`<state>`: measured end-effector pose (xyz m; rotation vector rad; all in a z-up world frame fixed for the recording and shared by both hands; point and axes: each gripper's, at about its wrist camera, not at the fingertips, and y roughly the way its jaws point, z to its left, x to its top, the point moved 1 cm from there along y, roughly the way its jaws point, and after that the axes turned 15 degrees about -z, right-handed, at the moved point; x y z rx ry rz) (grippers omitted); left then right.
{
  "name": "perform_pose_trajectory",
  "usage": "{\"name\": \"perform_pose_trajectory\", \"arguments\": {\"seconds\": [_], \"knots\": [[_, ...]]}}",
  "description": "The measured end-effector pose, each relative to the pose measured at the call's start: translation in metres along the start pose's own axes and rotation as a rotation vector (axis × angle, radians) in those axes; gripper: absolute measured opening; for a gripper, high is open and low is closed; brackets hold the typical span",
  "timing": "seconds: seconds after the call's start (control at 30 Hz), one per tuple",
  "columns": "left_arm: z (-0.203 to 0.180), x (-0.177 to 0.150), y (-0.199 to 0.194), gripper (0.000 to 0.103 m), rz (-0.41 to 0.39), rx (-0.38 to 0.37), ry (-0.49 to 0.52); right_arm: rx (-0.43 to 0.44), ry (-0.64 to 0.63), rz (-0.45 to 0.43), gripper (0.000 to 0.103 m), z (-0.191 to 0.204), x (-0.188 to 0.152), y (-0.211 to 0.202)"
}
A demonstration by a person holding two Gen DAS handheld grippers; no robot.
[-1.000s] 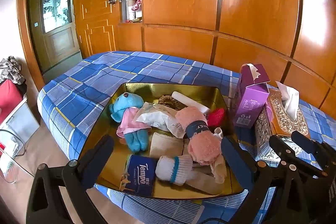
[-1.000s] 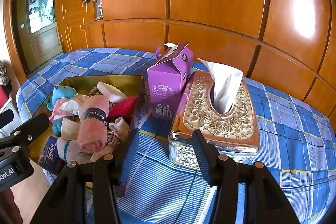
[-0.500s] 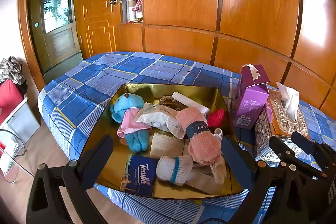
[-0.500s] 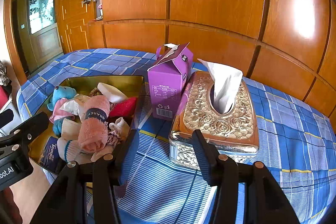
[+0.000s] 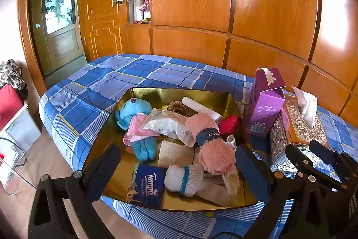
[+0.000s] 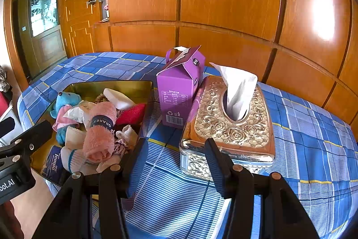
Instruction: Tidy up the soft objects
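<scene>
Left gripper: jaws spread wide and released, nothing between the pads. It hangs above the near edge of the gold tray, which sits on the blue plaid cloth.

Right gripper: jaws parted and released, nothing grasped. It stands over the cloth, with the ornate tissue box at 1 o'clock and the tray at 10 o'clock.

Tray contents, left wrist view, near to far:
- Blue Tempo tissue pack, at 6 o'clock in the tray, against the near wall.
- Rolled white sock with a blue stripe, just right of the pack, touching it.
- Beige folded cloth, behind the pack.
- Rolled pink towel with a dark band, at 3 o'clock from the tray centre, lying on the other soft items.
- Blue plush toy in a pink dress, at 9 o'clock, lying on its back.
- Crumpled clear wrapper, between toy and towel.
- Red soft item, at 2 o'clock, against the right wall.
- White roll, at 12 o'clock, near the far wall.

Outside the tray, at 3 o'clock: the purple carton, upright with its top torn open, then the tissue box touching it.
</scene>
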<state>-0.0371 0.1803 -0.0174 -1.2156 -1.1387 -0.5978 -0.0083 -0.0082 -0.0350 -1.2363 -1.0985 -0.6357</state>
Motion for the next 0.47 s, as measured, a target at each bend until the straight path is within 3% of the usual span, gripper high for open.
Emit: {"name": "perform_pose_trajectory", "arguments": {"seconds": [0.47], "knots": [[0.0013, -0.0017, -0.0004, 0.1, -0.011, -0.002, 0.002, -0.004, -0.007, -0.011, 0.053, -0.0008, -0.0001, -0.002]]}}
